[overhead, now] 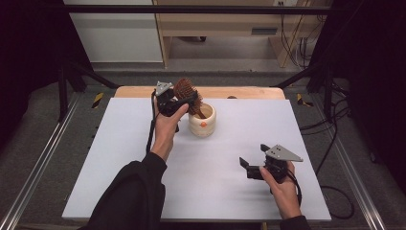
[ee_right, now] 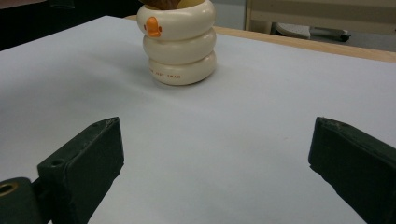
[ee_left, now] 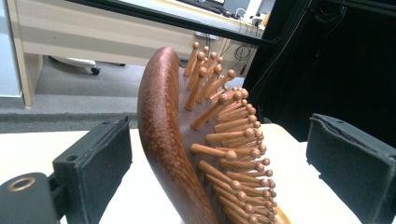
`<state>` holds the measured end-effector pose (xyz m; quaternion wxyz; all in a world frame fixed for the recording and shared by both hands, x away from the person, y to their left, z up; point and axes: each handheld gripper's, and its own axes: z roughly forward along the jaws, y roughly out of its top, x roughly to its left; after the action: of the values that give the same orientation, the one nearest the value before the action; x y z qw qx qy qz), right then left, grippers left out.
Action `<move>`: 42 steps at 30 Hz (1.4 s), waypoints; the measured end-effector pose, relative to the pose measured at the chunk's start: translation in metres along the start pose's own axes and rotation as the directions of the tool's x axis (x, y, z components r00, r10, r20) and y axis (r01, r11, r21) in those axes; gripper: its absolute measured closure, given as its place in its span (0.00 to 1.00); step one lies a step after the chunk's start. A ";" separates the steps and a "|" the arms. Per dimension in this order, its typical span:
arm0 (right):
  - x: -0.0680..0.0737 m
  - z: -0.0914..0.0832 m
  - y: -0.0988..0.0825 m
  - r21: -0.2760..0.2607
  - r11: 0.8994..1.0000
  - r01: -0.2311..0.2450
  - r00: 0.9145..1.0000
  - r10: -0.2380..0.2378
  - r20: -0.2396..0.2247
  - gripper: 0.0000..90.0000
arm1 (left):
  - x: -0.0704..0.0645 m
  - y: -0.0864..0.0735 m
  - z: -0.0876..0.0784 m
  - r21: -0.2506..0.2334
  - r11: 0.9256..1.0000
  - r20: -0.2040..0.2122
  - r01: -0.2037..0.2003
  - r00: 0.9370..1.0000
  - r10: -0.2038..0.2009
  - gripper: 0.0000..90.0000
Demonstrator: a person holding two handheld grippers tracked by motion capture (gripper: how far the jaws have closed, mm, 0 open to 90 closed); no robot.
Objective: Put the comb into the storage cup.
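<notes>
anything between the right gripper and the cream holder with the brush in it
Nothing: in the right gripper view, only bare white table lies between the right gripper and the cream holder.

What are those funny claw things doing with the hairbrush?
A person holds a gripper in each hand. The left gripper is at a wooden hairbrush that stands handle-down in a cream cup. Its jaws are open on either side of the brush, not squeezing it. The right gripper waits open above the white table.

The cream ringed holder (ee_right: 179,44) bears a small line of brown print on its lowest ring. It is too small to read. An orange duck-bill mark sits on its top ring.
</notes>
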<state>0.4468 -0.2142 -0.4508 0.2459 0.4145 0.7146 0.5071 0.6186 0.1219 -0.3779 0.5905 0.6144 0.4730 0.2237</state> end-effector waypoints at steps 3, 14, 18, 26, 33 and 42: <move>0.000 0.000 0.000 0.000 1.000 0.001 1.000 -0.001 -0.001 0.04 | 0.000 0.000 0.000 0.002 1.000 -0.001 -0.002 1.000 0.002 0.07; 0.000 0.000 0.000 0.003 1.000 0.004 1.000 -0.004 -0.002 0.04 | 0.002 -0.001 -0.002 0.006 1.000 -0.008 -0.002 1.000 0.002 0.07; 0.000 0.000 0.000 0.003 1.000 0.002 1.000 -0.002 -0.003 0.04 | 0.002 -0.001 -0.002 0.007 1.000 -0.011 -0.011 1.000 0.011 0.07; 0.000 0.001 0.000 0.004 1.000 0.006 1.000 -0.006 -0.002 0.04 | 0.001 -0.002 -0.003 0.007 0.999 -0.018 -0.034 0.999 0.034 0.07; 0.001 0.001 0.000 0.004 1.000 0.007 1.000 -0.007 -0.003 0.04 | 0.002 -0.004 -0.005 0.012 0.999 -0.023 -0.035 0.999 0.035 0.08; 0.001 0.001 0.000 0.006 1.000 0.008 1.000 -0.008 -0.001 0.04 | 0.005 -0.005 -0.008 0.015 0.999 -0.024 -0.045 0.999 0.046 0.08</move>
<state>0.4472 -0.2130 -0.4515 0.2461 0.4119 0.7181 0.5040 0.6124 0.1294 -0.3828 0.5748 0.6266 0.4678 0.2411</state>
